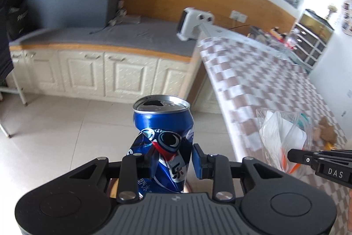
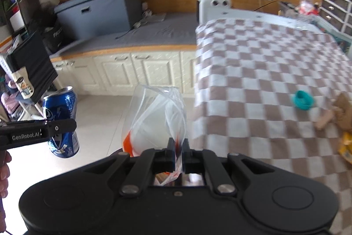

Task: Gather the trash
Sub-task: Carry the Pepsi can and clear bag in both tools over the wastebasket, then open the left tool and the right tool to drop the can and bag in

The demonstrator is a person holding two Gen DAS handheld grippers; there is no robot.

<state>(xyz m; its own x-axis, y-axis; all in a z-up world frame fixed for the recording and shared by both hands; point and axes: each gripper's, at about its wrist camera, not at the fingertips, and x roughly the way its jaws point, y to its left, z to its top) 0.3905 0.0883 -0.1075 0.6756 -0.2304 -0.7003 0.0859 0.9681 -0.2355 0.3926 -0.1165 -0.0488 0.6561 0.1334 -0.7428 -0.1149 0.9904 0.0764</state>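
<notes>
The dented blue aluminium drink can [image 1: 162, 142] is glossy, with a bare silvery metal top. The clear thin plastic bag [image 2: 157, 118] looks shiny and crinkled. The brown-and-white checked cloth table cover [image 2: 264, 72] is matt, as are the black plastic gripper fingers [image 1: 199, 161].

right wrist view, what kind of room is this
Probably a lived-in room at home, perhaps a bedroom or utility room: a checked cloth over a bed or table, cream cabinets under a wood-edged counter, and a drawer unit.
</notes>
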